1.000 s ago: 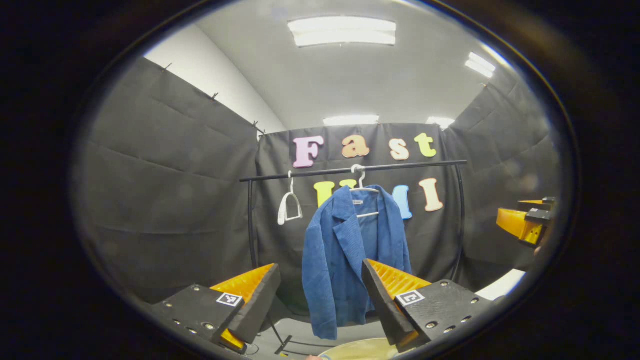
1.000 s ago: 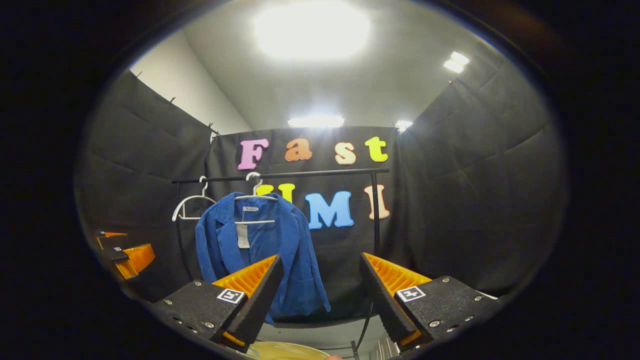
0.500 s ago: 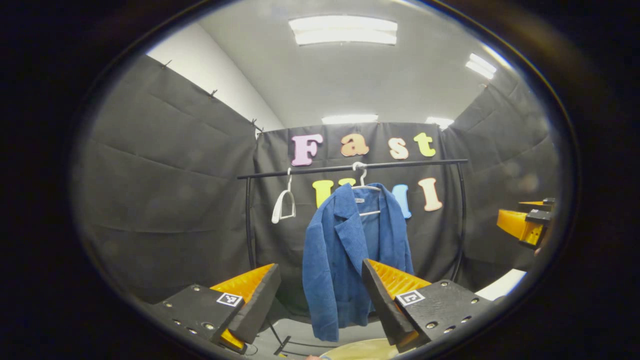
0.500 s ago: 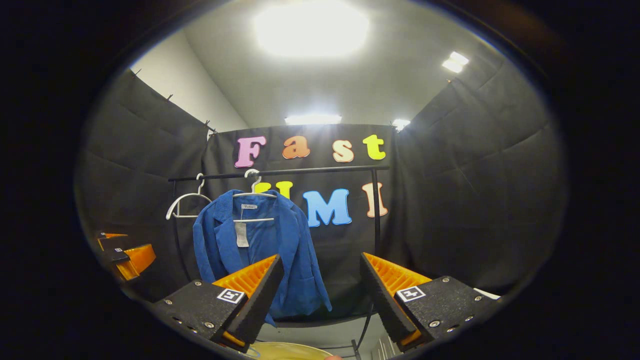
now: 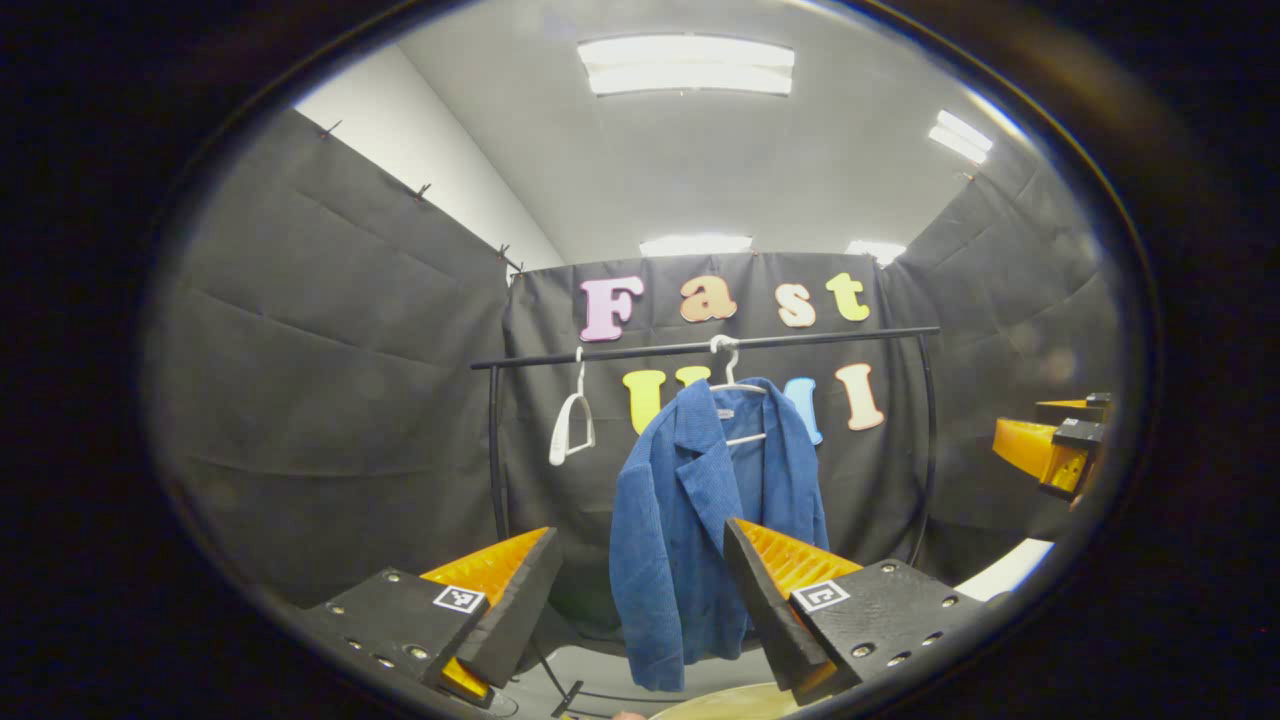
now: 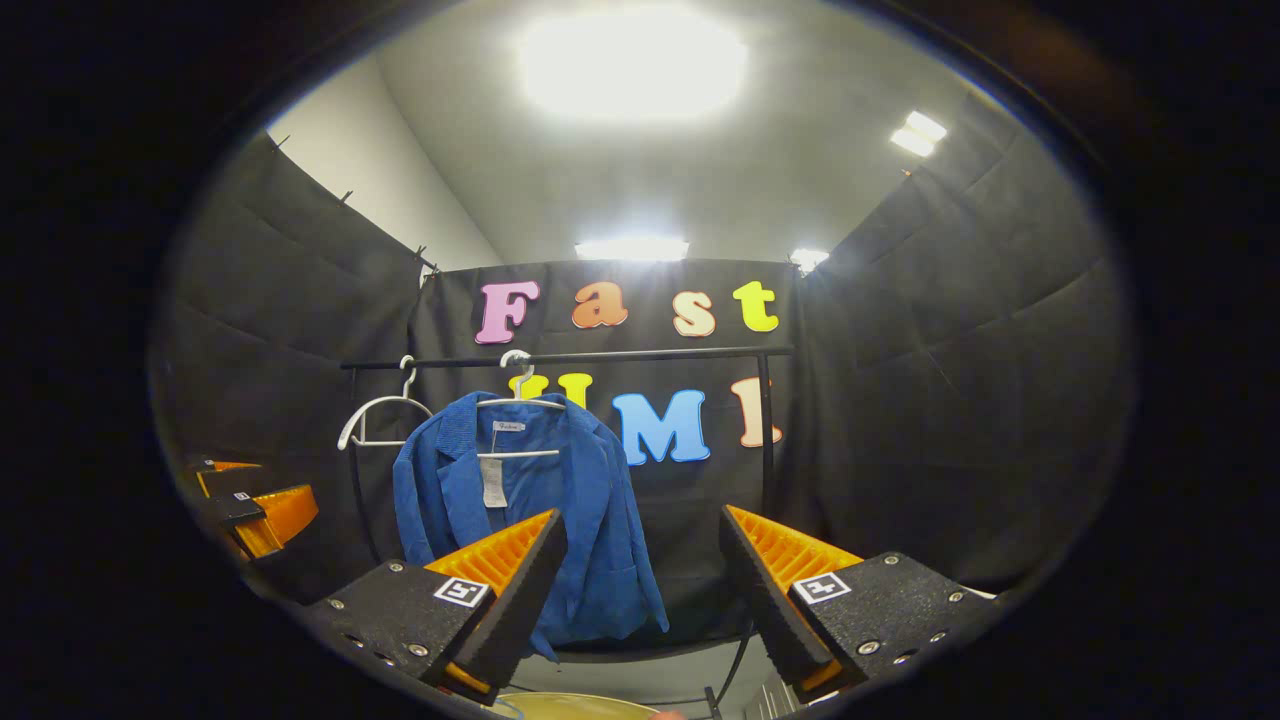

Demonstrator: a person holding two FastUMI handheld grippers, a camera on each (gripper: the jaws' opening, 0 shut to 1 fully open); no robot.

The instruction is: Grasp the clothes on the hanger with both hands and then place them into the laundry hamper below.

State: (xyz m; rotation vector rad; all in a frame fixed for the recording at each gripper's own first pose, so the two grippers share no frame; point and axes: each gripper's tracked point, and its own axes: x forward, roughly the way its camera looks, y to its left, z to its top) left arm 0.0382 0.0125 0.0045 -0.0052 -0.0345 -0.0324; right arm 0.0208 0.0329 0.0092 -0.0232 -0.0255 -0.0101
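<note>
Booth: black cloth walls on three sides, grey ceiling with lit light panels.

Clothes rail (image 5: pixel 700 347), one: black bar running level across the back wall, on two uprights.

Hangers, two, both white. One empty hanger (image 5: pixel 572 430) at 9 o'clock from the jacket, hooked on the rail, seen almost edge-on in the left gripper view and broadside (image 6: pixel 385 420) in the right gripper view. One loaded hanger (image 6: pixel 520 400), hooked on the rail near its middle.

Blue jacket (image 5: pixel 700 530), one: on the loaded hanger, long axis vertical, collar at 12 o'clock, hem at 6 o'clock, front open toward the cameras, a pale tag inside the neck (image 6: pixel 493 480). Sleeves hang straight down. It is well apart from both grippers.

Laundry hamper (image 5: pixel 720 705), one: only a pale rim arc at 6 o'clock, under the jacket.

Left gripper (image 5: pixel 640 590): fingers spread wide, nothing between them, aimed at the jacket's lower half.

Right gripper (image 6: pixel 640 580): fingers spread wide, nothing between them; the jacket sits at 10 o'clock from its gap. It also appears at 3 o'clock in the left gripper view (image 5: pixel 1050 445).
</note>
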